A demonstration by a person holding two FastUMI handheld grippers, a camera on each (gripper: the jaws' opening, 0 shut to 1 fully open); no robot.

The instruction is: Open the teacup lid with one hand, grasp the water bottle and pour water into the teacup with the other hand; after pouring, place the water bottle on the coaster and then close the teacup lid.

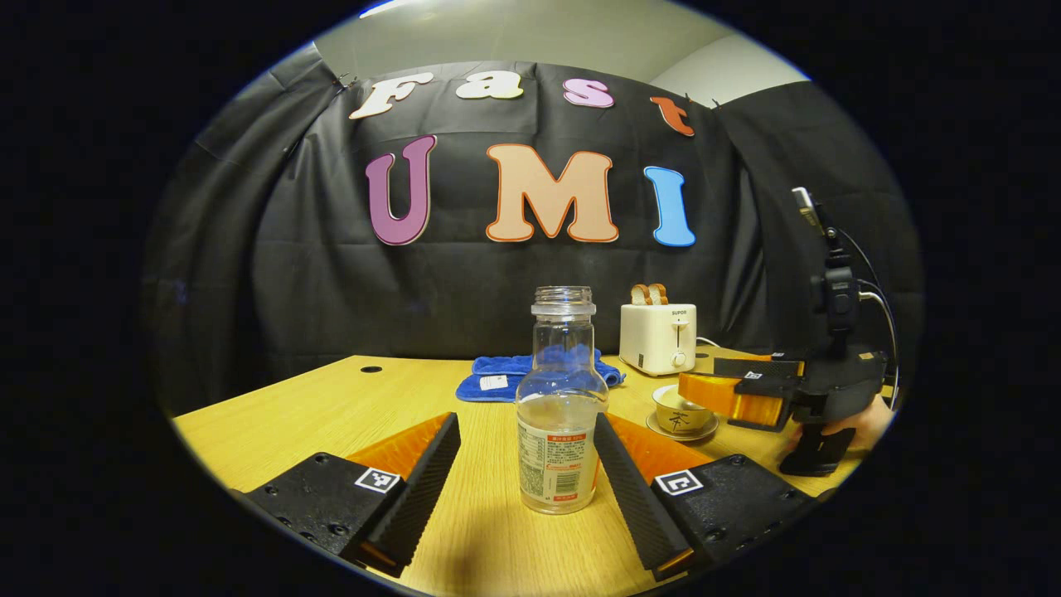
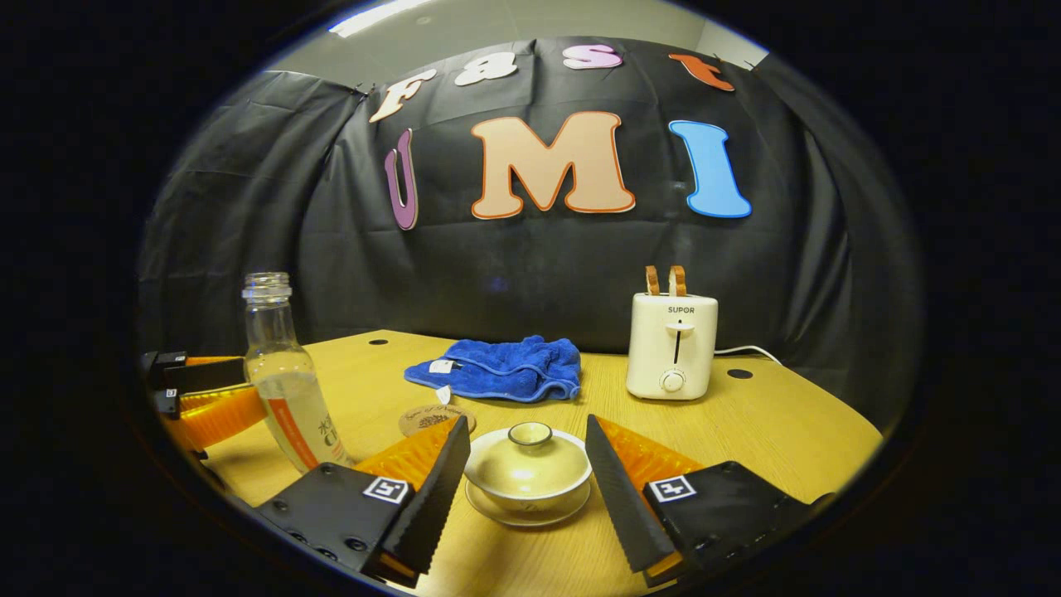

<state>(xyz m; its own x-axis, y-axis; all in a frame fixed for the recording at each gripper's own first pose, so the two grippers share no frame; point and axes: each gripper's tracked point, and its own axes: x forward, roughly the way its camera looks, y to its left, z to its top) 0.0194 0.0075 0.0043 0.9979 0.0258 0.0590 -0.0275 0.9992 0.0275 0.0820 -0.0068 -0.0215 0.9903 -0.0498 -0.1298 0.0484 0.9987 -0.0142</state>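
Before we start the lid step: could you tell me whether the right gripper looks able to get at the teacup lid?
Probably yes: the right gripper is open, its fingers either side of the teacup lid, nothing between.

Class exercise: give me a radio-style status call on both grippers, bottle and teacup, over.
Left gripper open, straddling water bottle, no contact. Right gripper open around teacup, lid still on. Coaster bare, nothing blocking.

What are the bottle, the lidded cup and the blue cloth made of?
The bottle looks like clear glass or hard plastic: see-through, glossy, paper label. The lidded cup seems glazed ceramic: cream, smooth, with soft highlights. The blue cloth looks like plush terry or microfibre: fuzzy, rumpled folds.
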